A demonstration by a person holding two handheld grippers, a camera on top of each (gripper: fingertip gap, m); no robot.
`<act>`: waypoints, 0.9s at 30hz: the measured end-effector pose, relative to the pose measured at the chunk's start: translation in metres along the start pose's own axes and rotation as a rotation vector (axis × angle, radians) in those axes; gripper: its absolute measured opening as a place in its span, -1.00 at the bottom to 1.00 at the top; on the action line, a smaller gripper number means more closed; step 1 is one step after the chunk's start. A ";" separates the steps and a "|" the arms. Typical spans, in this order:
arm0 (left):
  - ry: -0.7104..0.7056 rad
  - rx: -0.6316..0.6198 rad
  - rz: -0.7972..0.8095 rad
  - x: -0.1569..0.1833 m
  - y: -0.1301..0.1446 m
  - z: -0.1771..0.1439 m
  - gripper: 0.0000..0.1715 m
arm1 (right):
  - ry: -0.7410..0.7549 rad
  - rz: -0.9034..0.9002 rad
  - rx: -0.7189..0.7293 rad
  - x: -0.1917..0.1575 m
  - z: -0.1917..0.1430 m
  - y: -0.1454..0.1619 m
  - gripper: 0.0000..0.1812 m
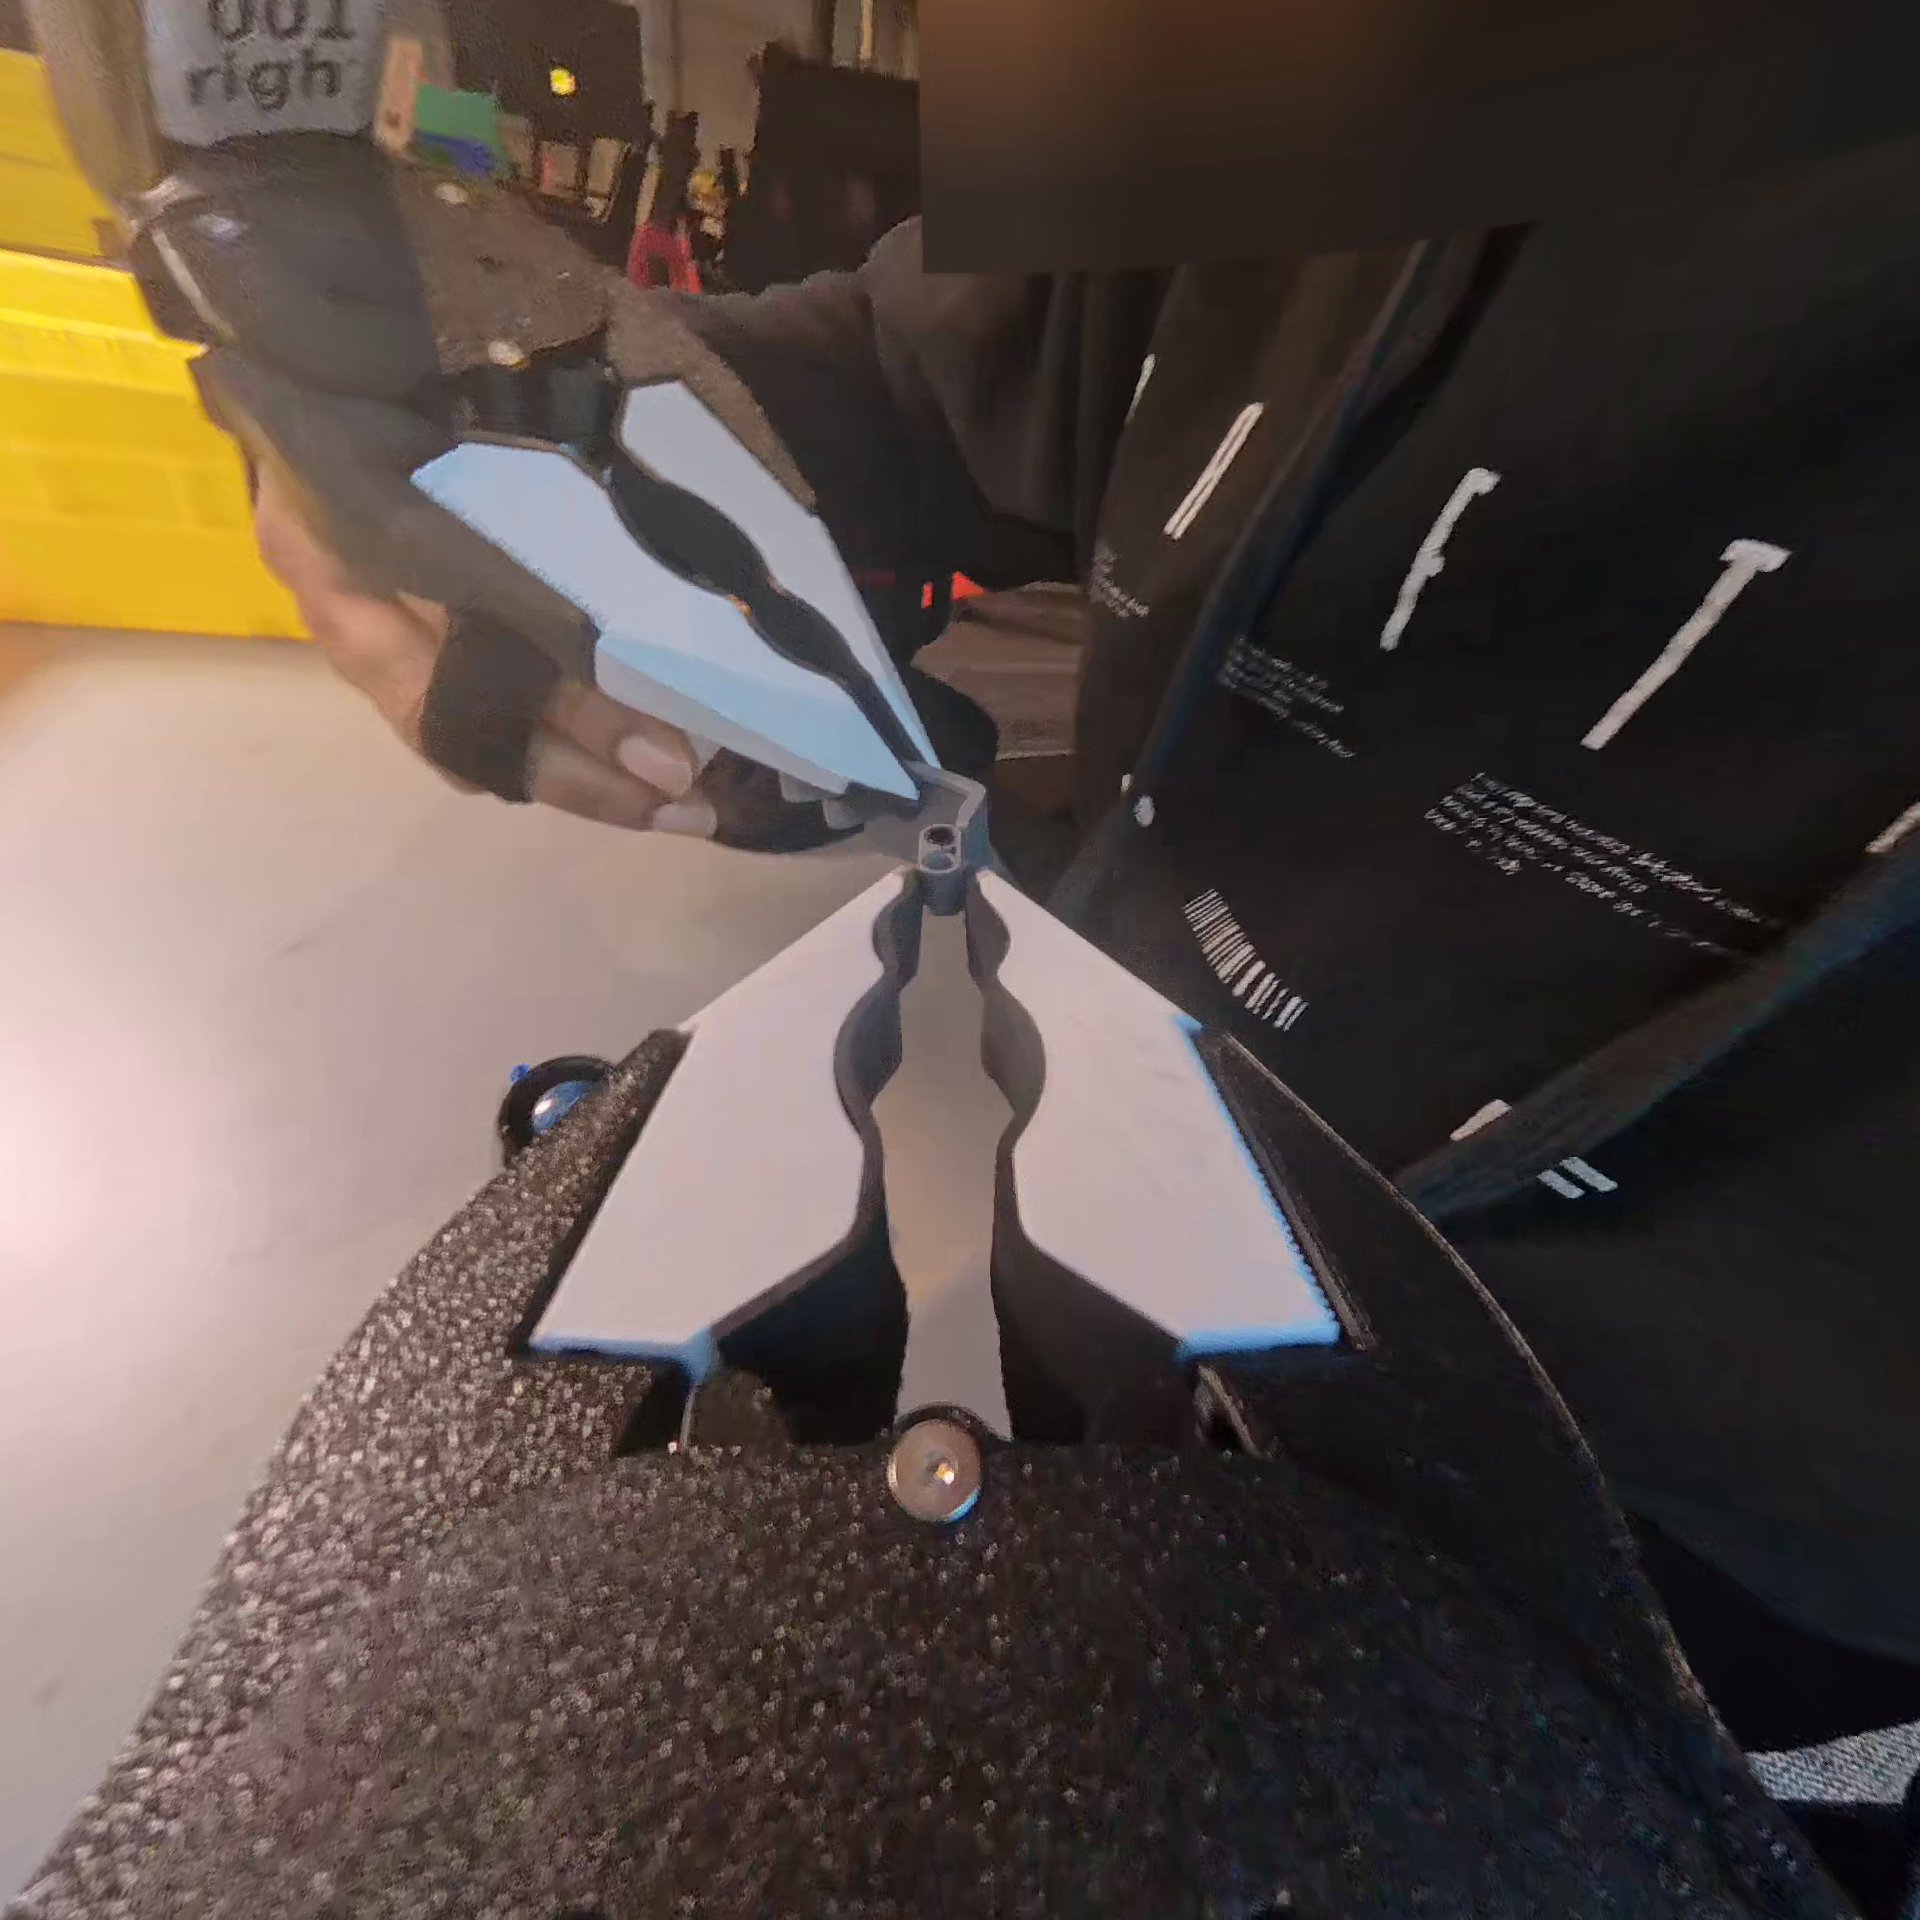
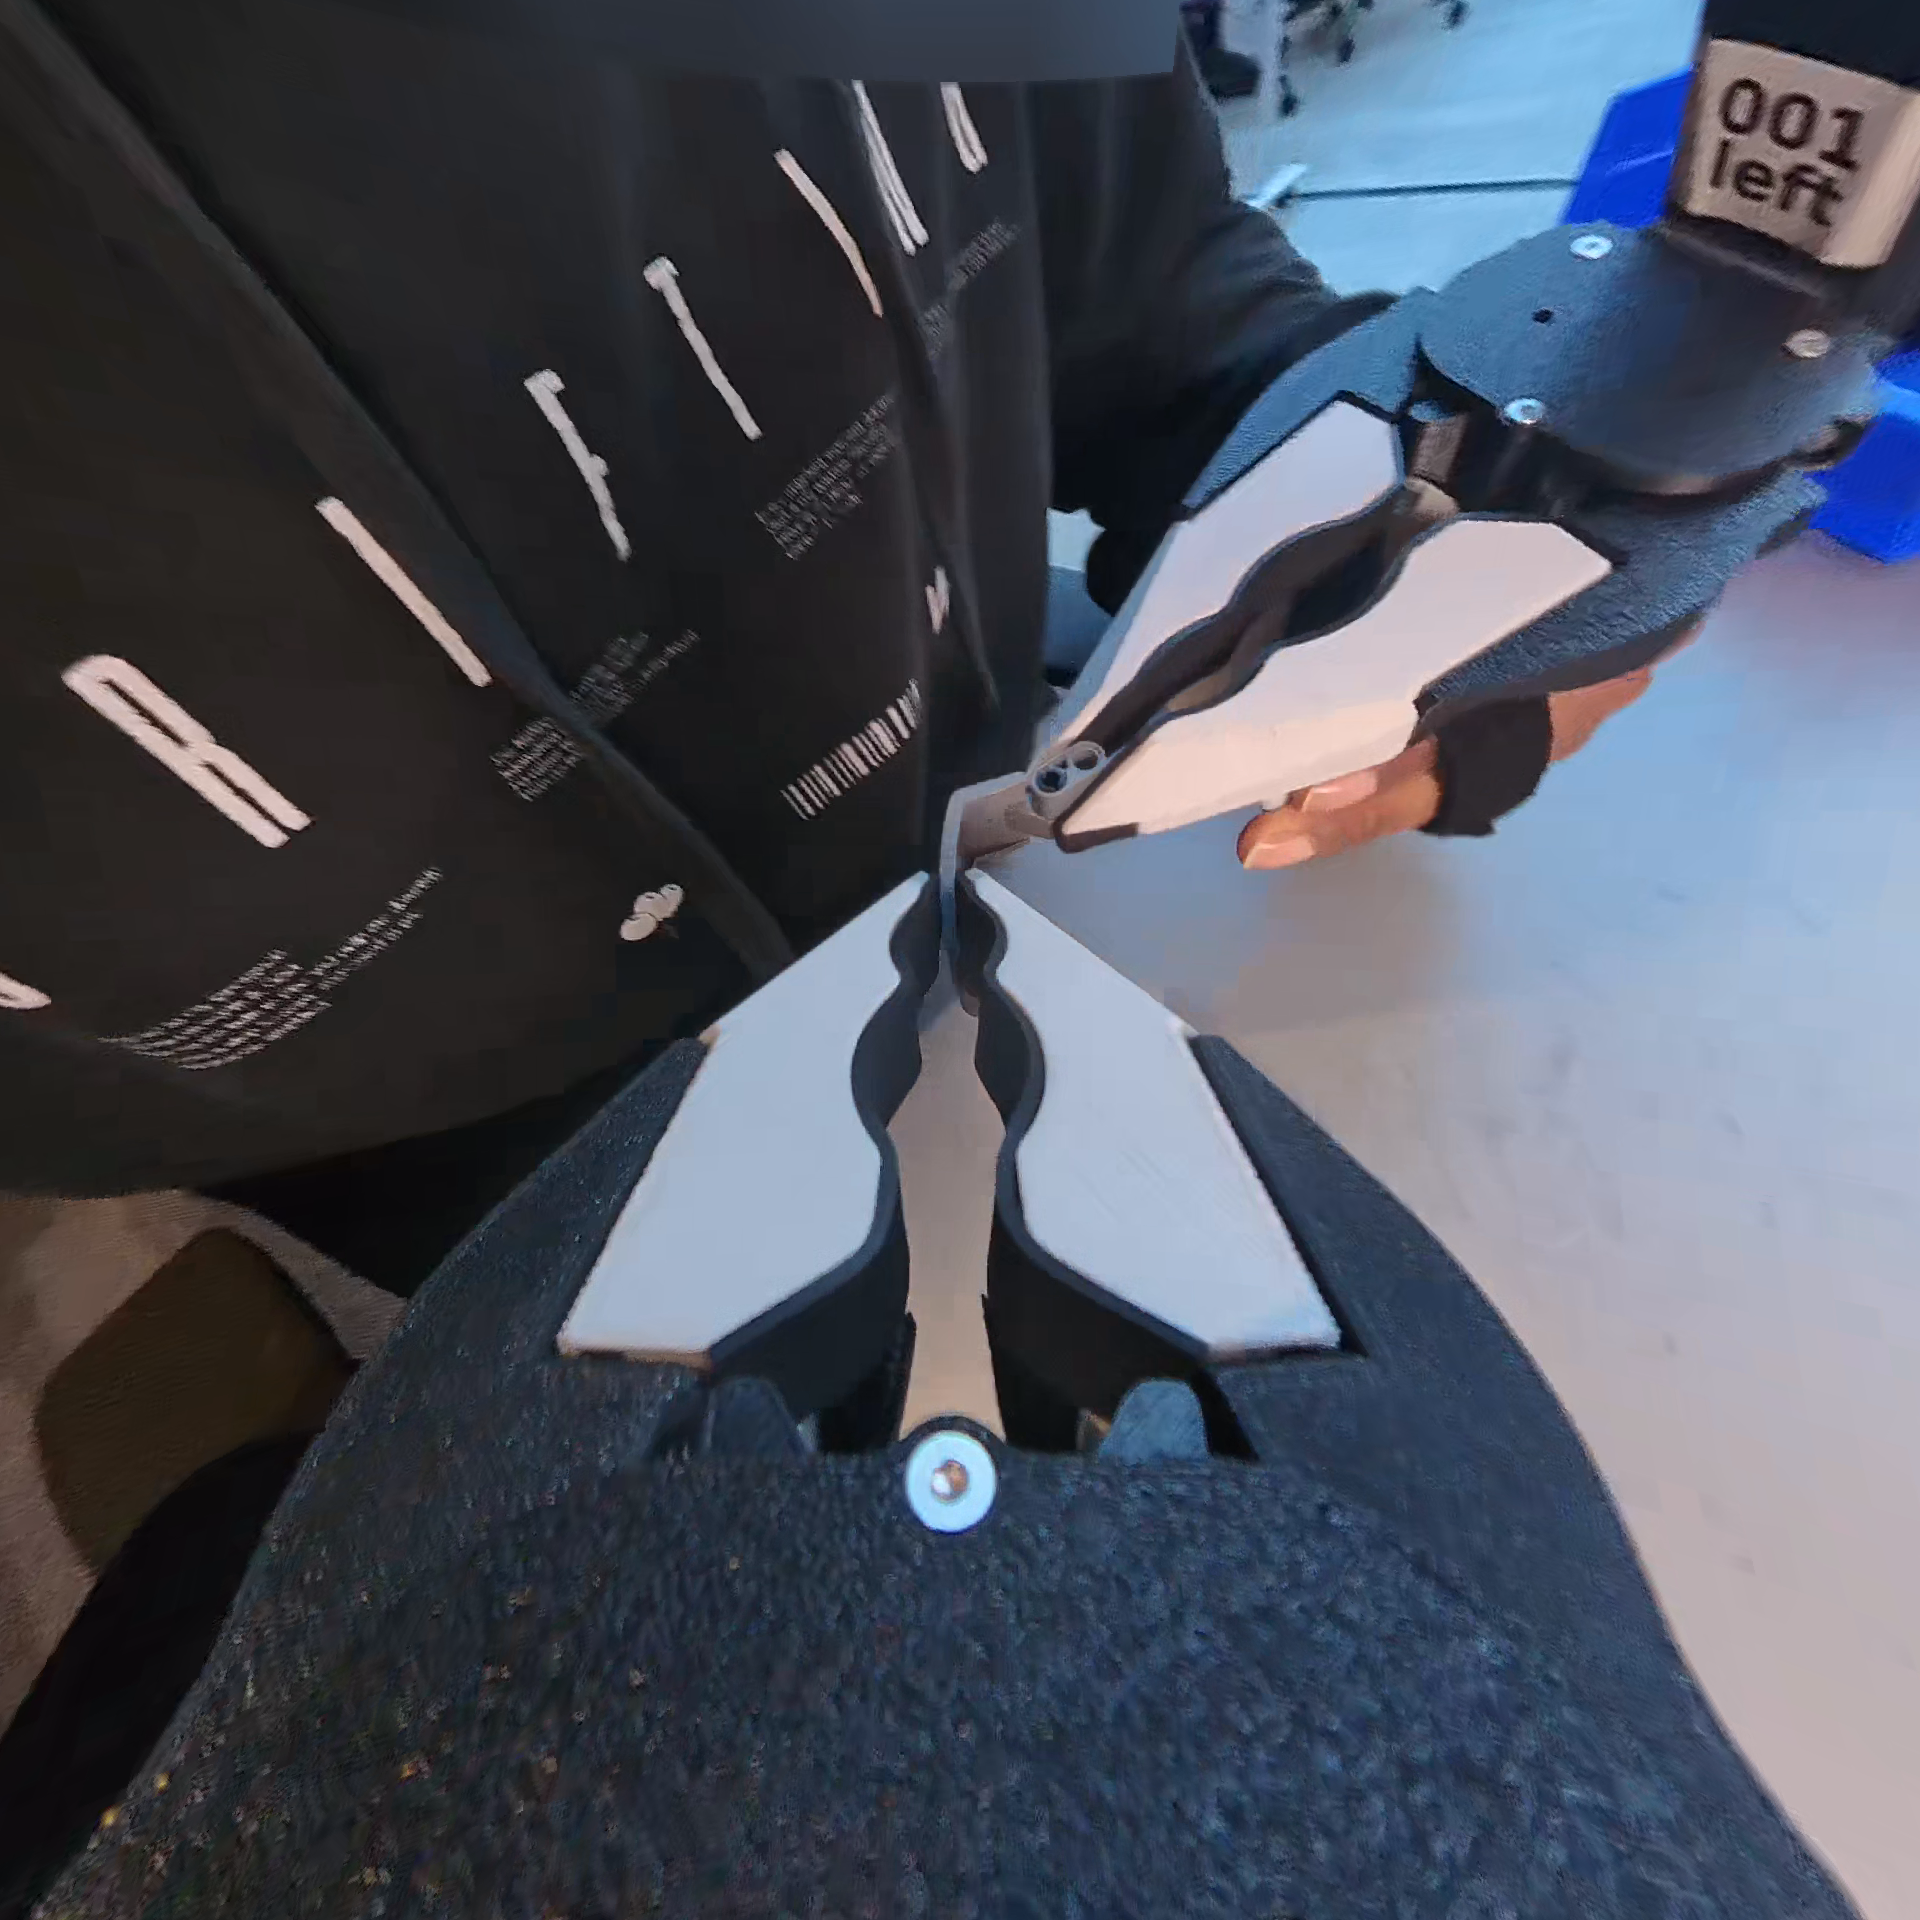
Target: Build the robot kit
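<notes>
I log a grey tag [image 1: 265,62] with dark characters atop the right gripper [image 1: 920,774], a like grey tag [image 2: 1787,156] atop the left gripper [image 2: 1070,790], a black sweatshirt [image 1: 1558,623] with large white letters, small white print blocks, a white barcode-style print [image 1: 1242,961], wording not transcribed.

A pale grey table top [image 1: 260,935] fills the left wrist view from 7 to 9 o'clock, smooth and matte. At 10 o'clock stacked yellow crates [image 1: 94,468] meet its far edge. In the right wrist view the same top [image 2: 1558,1143] spreads toward 3 o'clock, with blue bins [image 2: 1870,488] at 2 o'clock; whether they stand on it is unclear.
</notes>
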State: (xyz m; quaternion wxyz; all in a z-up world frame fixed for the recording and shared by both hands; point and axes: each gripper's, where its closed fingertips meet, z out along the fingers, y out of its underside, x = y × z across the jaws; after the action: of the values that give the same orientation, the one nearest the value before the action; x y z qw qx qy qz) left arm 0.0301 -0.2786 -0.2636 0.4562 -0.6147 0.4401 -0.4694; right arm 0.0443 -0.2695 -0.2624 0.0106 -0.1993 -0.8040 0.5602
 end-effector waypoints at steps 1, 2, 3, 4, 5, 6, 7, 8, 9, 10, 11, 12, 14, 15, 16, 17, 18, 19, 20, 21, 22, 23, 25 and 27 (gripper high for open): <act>0.026 0.011 0.003 0.004 -0.002 0.001 -0.93 | -0.040 0.006 0.004 -0.004 0.001 -0.002 -0.98; 0.058 0.023 -0.001 0.009 -0.004 0.003 -0.92 | -0.082 0.017 0.014 -0.008 0.003 -0.004 -0.98; 0.096 0.033 -0.009 0.014 -0.005 0.005 -0.92 | -0.129 0.032 0.026 -0.012 0.004 -0.006 -0.98; 0.131 0.040 -0.012 0.018 -0.006 0.006 -0.92 | -0.175 0.043 0.035 -0.016 0.005 -0.008 -0.98; 0.164 0.038 -0.008 0.022 -0.005 0.008 -0.92 | -0.216 0.054 0.037 -0.019 0.007 -0.009 -0.98; 0.195 0.035 -0.002 0.026 -0.005 0.009 -0.92 | -0.254 0.062 0.035 -0.022 0.008 -0.009 -0.98; 0.227 0.033 0.002 0.030 -0.005 0.010 -0.93 | -0.288 0.067 0.037 -0.024 0.010 -0.010 -0.98; 0.256 0.033 0.002 0.033 -0.006 0.011 -0.93 | -0.319 0.071 0.038 -0.026 0.011 -0.011 -0.98; 0.281 0.033 0.004 0.036 -0.006 0.012 -0.93 | -0.344 0.072 0.036 -0.028 0.013 -0.011 -0.98; 0.301 0.034 0.009 0.038 -0.006 0.013 -0.93 | -0.365 0.074 0.035 -0.030 0.014 -0.012 -0.98; 0.320 0.035 0.013 0.041 -0.007 0.013 -0.93 | -0.384 0.073 0.037 -0.032 0.015 -0.013 -0.98; 0.337 0.037 0.019 0.043 -0.007 0.014 -0.93 | -0.402 0.072 0.040 -0.034 0.016 -0.014 -0.97; 0.365 0.029 0.029 0.047 -0.007 0.015 -0.93 | -0.426 0.068 0.035 -0.036 0.018 -0.014 -0.97; 0.375 0.024 0.031 0.049 -0.006 0.016 -0.93 | -0.433 0.067 0.031 -0.037 0.019 -0.014 -0.97; 0.381 0.022 0.034 0.050 -0.005 0.016 -0.93 | -0.436 0.064 0.029 -0.038 0.020 -0.014 -0.97; 0.383 0.021 0.035 0.050 -0.005 0.016 -0.93 | -0.437 0.061 0.027 -0.038 0.021 -0.014 -0.98; 0.379 0.018 0.032 0.050 -0.004 0.017 -0.93 | -0.433 0.061 0.023 -0.038 0.021 -0.013 -0.98; 0.370 0.014 0.027 0.048 -0.002 0.017 -0.93 | -0.421 0.062 0.018 -0.037 0.021 -0.012 -0.98; 0.354 0.007 0.020 0.045 -0.001 0.016 -0.93 | -0.401 0.062 0.013 -0.035 0.020 -0.010 -0.98; 0.332 -0.005 0.009 0.041 0.002 0.015 -0.93 | -0.374 0.062 0.010 -0.032 0.019 -0.008 -0.98; 0.305 -0.017 -0.002 0.036 0.004 0.014 -0.92 | -0.347 0.066 0.007 -0.028 0.017 -0.006 -0.98; 0.271 -0.027 -0.005 0.031 0.006 0.013 -0.92 | -0.319 0.067 -0.002 -0.025 0.015 -0.003 -0.98; 0.201 -0.047 0.007 0.021 0.010 0.010 -0.85 | -0.285 0.069 -0.024 -0.021 0.013 0.003 -0.98; 0.139 -0.088 0.009 0.012 0.016 0.008 -0.73 | -0.240 0.061 -0.052 -0.016 0.013 0.009 -0.98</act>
State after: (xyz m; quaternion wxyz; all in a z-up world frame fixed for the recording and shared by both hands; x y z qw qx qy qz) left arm 0.0378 -0.2923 -0.2783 0.3990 -0.5982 0.4938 -0.4890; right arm 0.0586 -0.2833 -0.2719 -0.1081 -0.1554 -0.8071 0.5592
